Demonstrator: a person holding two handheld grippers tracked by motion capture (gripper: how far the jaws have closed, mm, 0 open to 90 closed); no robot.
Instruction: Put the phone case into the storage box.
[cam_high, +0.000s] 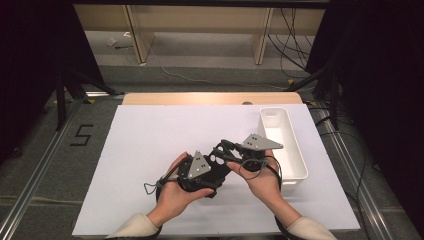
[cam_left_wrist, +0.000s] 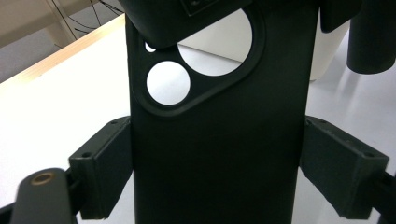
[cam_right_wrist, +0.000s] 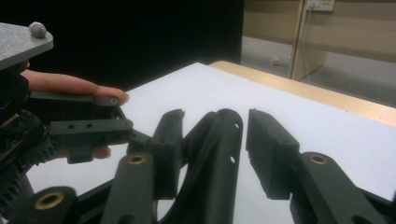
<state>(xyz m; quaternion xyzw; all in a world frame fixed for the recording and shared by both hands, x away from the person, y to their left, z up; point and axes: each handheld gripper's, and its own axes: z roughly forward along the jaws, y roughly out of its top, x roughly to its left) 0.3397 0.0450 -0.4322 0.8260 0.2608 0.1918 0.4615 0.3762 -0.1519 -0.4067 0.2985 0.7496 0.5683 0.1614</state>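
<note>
Currently I see a black flat piece with round holes (cam_left_wrist: 215, 154) clamped across its width by the left claw (cam_high: 218, 161), above the table (cam_high: 150, 145) near the middle of its near edge. One end of that piece (cam_right_wrist: 215, 158) stands between the jaws of the right claw (cam_high: 231, 148); one pad lies against it, the other stands just apart. A white bin (cam_high: 295, 155) stands along the table's right edge.

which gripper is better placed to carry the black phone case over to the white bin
Right, probably. The right gripper straddles one edge of the black plastic phone case with round camera cutouts, beside the long white plastic bin. The left gripper clamps the case, farther from the bin.
</note>
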